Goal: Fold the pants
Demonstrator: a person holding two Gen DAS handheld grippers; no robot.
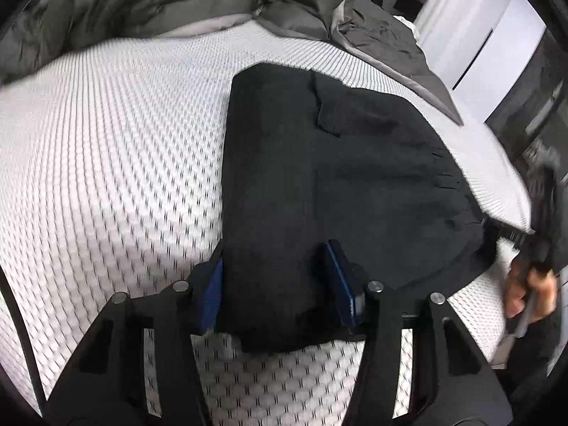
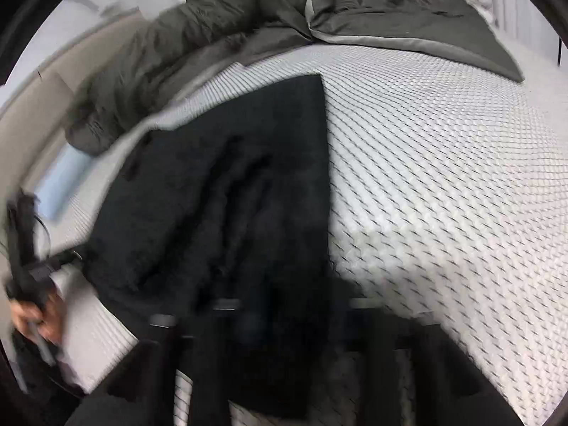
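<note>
On the bed, a white mattress [image 1: 106,163] with a raised dotted weave carries black pants [image 1: 319,177], already doubled into a thick dark slab lying flat near the front edge.

At the left, the left tongs [image 1: 280,280] stand about half open, their blue pads [image 1: 340,277] straddling the near end of the pants without pinching it. The person's other hand [image 1: 532,294] shows at the far right of this view, blurred, beside the waistband end.

Further right, the right tongs [image 2: 248,323] are smeared by motion blur and sit low over the near hem; their fingers look drawn close together with dark cloth around them, but whether they truly pinch the fabric cannot be told.

To fold well, both tongs should probably take the full thickness of the near edge, lift together and level, and carry it over evenly so the layers stay square.

Beyond the pants, a rumpled olive-grey duvet [image 1: 142,3] is heaped along the far side of the bed. A pale wall [image 1: 497,35] stands behind on the right.
</note>
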